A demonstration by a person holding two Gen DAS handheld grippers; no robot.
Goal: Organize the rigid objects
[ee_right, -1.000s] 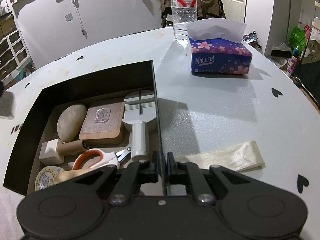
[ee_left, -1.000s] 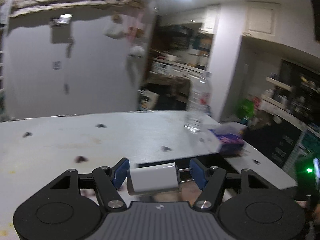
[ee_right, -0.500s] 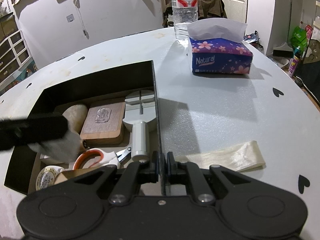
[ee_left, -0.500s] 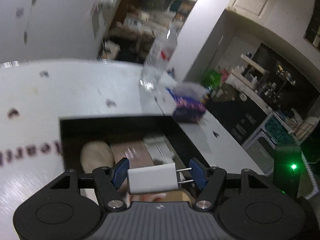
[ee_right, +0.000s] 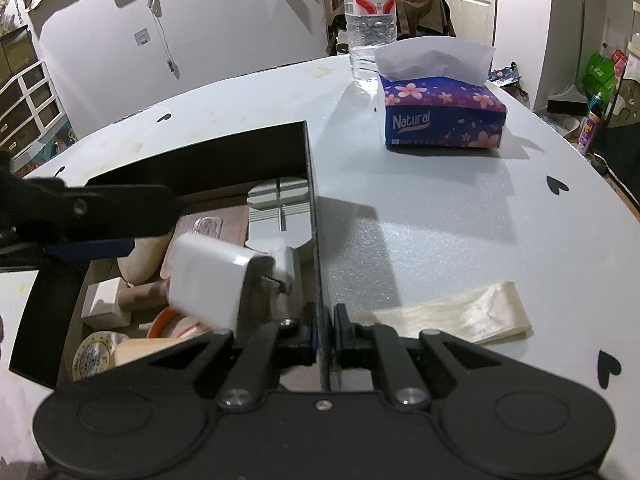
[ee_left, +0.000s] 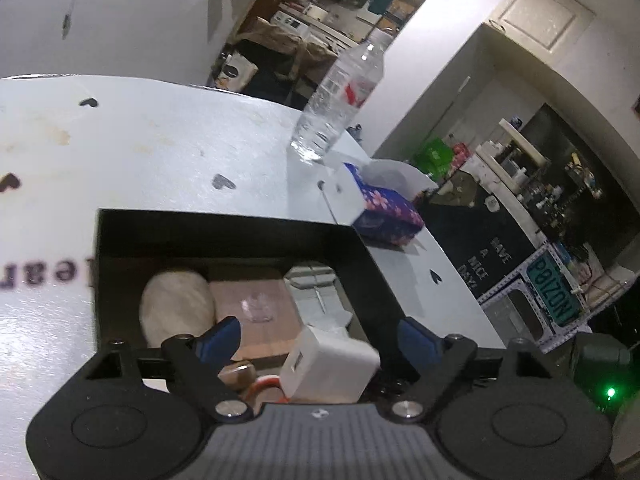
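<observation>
A white plug charger [ee_left: 328,364] hangs loose and tilted between the blue pads of my left gripper [ee_left: 320,336], whose jaws are opening; neither pad touches it. It is over the open black box [ee_left: 224,236], above orange-handled scissors [ee_right: 172,324]. The box also holds a pale stone [ee_left: 176,304], a wooden block with a clear hook [ee_left: 256,308], a grey tool [ee_left: 320,292], a white cube [ee_right: 106,304] and a tape roll [ee_right: 94,354]. My right gripper [ee_right: 324,328] is shut on the box's right wall. In the right wrist view the charger [ee_right: 208,276] shows its prongs.
On the white table [ee_right: 440,220], right of the box, lie a cream strip [ee_right: 452,314] and a blue tissue box [ee_right: 440,120]. A water bottle [ee_right: 370,20] stands behind the tissue box. The table's right edge drops off towards cluttered shelves.
My left gripper came over the box, tipped downward and rolled, then its jaws spread and the charger slipped free and tilted. The right gripper has stayed still on the box wall.
</observation>
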